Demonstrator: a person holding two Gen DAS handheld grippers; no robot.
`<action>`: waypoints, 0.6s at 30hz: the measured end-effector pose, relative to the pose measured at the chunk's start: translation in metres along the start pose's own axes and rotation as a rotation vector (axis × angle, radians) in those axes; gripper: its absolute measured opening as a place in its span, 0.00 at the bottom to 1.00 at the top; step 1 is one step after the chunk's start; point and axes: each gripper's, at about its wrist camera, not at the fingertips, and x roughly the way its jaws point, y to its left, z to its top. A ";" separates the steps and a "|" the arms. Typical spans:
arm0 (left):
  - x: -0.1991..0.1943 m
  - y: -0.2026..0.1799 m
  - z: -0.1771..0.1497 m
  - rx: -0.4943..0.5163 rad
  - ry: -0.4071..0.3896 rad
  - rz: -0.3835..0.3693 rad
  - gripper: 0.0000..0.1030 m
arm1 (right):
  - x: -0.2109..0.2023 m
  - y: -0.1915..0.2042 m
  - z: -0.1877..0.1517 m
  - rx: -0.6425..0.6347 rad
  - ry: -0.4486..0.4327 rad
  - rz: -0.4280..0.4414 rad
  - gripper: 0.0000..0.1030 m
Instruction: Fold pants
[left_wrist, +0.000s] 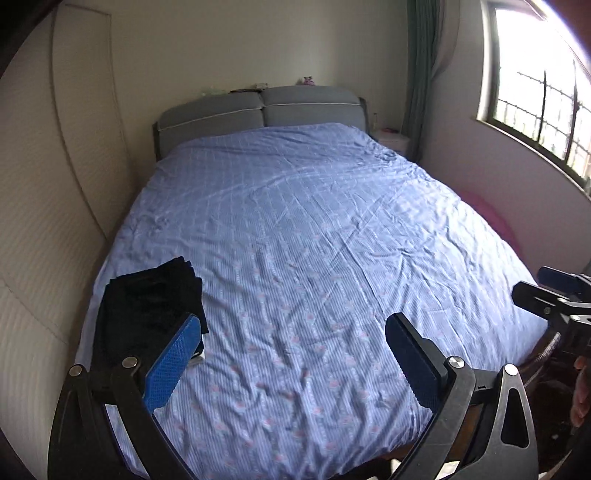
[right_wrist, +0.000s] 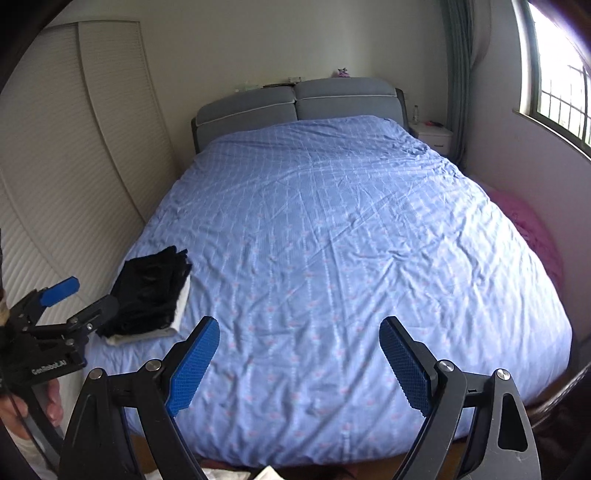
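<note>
Folded black pants (left_wrist: 147, 306) lie in a neat stack at the near left corner of the blue bed; in the right wrist view the black pants (right_wrist: 151, 291) rest on a folded white garment (right_wrist: 181, 310). My left gripper (left_wrist: 293, 334) is open and empty, held above the bed's foot, its left pad just right of the stack. My right gripper (right_wrist: 299, 338) is open and empty above the bed's near edge. Each gripper shows in the other's view: the right one (left_wrist: 554, 291) at far right, the left one (right_wrist: 74, 299) at far left, beside the stack.
The bed (right_wrist: 351, 240) with a blue quilt fills the room's middle, grey headboard (right_wrist: 295, 103) at the back. A white wardrobe (right_wrist: 74, 155) stands close on the left. A white nightstand (right_wrist: 432, 134), window and pink fabric (right_wrist: 532, 229) are on the right.
</note>
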 end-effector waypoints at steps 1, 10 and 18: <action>-0.002 -0.008 0.000 -0.010 -0.003 0.002 0.99 | -0.003 -0.010 0.000 -0.009 0.006 0.005 0.87; -0.017 -0.068 -0.003 -0.055 -0.006 0.020 0.99 | -0.023 -0.072 0.000 -0.046 0.015 0.042 0.87; -0.025 -0.101 0.000 -0.043 -0.021 0.046 0.99 | -0.034 -0.098 0.000 -0.056 -0.004 0.072 0.87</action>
